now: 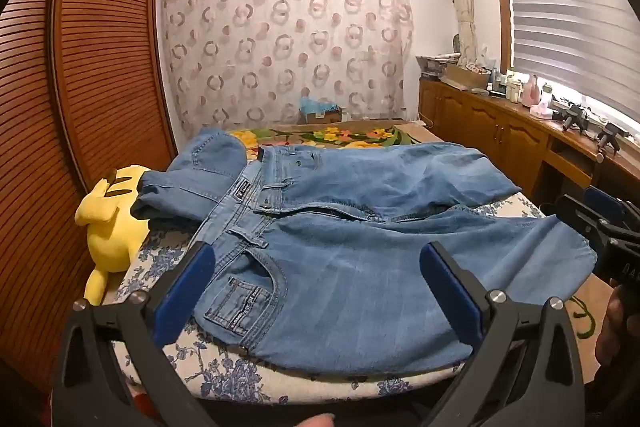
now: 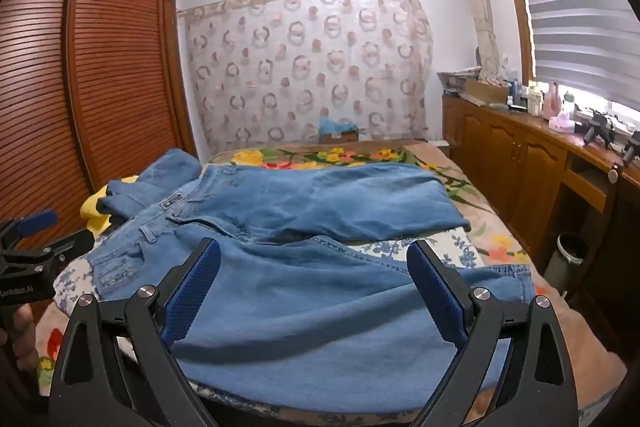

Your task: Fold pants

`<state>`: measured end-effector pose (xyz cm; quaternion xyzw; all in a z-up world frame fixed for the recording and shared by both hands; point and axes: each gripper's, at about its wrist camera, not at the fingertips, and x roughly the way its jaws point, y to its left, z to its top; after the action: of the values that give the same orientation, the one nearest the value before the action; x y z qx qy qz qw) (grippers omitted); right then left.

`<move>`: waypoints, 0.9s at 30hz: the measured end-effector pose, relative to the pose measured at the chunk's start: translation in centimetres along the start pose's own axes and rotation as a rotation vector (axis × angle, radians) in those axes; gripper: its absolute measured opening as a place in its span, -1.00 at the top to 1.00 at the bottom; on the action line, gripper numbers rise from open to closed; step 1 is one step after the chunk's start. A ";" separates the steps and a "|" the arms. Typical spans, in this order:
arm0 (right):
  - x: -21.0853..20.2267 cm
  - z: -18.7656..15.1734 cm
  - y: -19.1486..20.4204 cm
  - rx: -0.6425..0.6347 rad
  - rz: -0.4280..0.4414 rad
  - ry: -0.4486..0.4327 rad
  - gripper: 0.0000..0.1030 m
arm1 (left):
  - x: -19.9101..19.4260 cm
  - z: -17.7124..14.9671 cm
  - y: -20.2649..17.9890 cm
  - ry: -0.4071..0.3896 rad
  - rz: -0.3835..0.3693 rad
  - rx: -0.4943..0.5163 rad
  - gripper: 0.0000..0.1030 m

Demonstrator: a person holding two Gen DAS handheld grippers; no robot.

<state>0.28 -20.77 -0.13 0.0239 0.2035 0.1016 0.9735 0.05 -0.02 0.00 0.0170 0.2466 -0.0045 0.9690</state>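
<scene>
The jeans point(image 1: 360, 227) lie spread across the bed point(image 1: 240, 383), waistband toward the yellow plush toy point(image 1: 108, 223). Both the left gripper point(image 1: 316, 287) and right gripper point(image 2: 312, 287) hover wide open, holding nothing. Best pinch waistband and near leg together before lifting. Only the right view shows the near leg's hem point(image 2: 516, 281); only the left shows the plush plainly.
</scene>
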 end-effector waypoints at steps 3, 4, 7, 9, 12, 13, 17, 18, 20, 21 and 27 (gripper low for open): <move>0.0 0.0 0.0 0.009 0.005 0.005 -0.86 | 0.0 0.0 0.0 -0.005 0.000 -0.005 -1.00; 0.0 0.0 0.0 0.007 0.006 0.005 -0.86 | 0.0 0.0 -0.1 -0.007 0.000 -0.003 -1.00; 0.1 0.0 -0.1 0.009 0.005 0.009 -0.86 | 0.0 0.0 0.0 -0.002 0.000 -0.009 -1.00; 0.1 -0.1 -0.1 0.010 0.003 0.009 -0.86 | 0.0 0.0 0.0 -0.002 -0.001 -0.010 -1.00; 0.1 -0.1 -0.1 0.009 0.003 0.011 -0.86 | 0.1 -0.6 0.2 -0.002 -0.001 -0.011 -1.00; 0.1 -0.1 -0.1 0.010 0.003 0.011 -0.86 | 0.0 -0.6 0.2 -0.003 0.001 -0.011 -1.00; 0.1 -0.1 -0.1 0.010 0.002 0.011 -0.86 | 0.3 -0.8 0.3 -0.007 0.001 -0.013 -1.00; 0.1 -0.1 -0.1 0.009 0.002 0.011 -0.86 | 0.1 -0.8 0.2 -0.008 0.002 -0.013 -1.00; 0.1 -0.1 0.0 0.008 0.002 0.010 -0.86 | 0.0 -0.8 0.2 -0.009 0.000 -0.014 -1.00; 0.2 -0.1 -0.1 0.009 0.001 0.011 -0.86 | 0.0 -0.8 0.2 -0.009 0.000 -0.015 -1.00; 0.2 -0.1 0.0 0.009 0.003 0.011 -0.86 | 0.1 -0.5 0.2 -0.010 0.002 -0.015 -1.00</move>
<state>0.43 -20.76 -0.27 0.0280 0.2094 0.1022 0.9721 -0.14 0.18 -0.48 0.0101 0.2420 -0.0018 0.9702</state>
